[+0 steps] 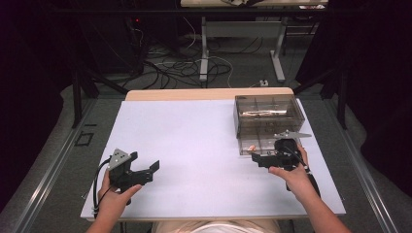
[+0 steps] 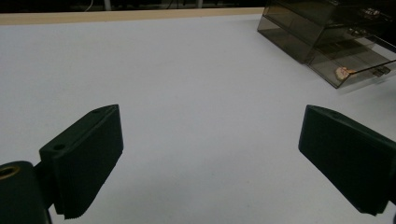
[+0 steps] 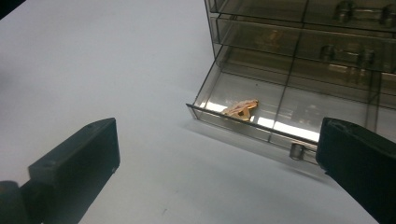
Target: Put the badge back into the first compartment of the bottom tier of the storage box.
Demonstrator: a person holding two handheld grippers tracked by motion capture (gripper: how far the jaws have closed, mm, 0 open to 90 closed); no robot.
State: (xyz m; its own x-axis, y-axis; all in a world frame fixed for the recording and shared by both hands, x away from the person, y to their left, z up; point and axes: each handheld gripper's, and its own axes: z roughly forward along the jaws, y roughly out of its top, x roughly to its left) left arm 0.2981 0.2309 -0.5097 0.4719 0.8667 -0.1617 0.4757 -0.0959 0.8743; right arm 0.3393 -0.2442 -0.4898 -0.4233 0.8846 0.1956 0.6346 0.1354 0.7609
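1 smoked-plastic drawer cabinet (image 1: 268, 114), 1 drawer pulled open (image 3: 261, 109), 1 small tan object (image 3: 240, 108) inside, 2 grippers.

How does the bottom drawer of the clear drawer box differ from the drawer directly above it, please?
The bottom drawer is pulled out toward the right gripper, while the drawer above sits pushed in. The bottom drawer holds a small tan piece by its front wall; what lies in the drawer above is too blurred to tell. Both are smoky clear plastic.

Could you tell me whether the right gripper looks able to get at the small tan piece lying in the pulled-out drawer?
Probably yes: the right gripper is open, and the drawer holding the tan piece is uncovered.
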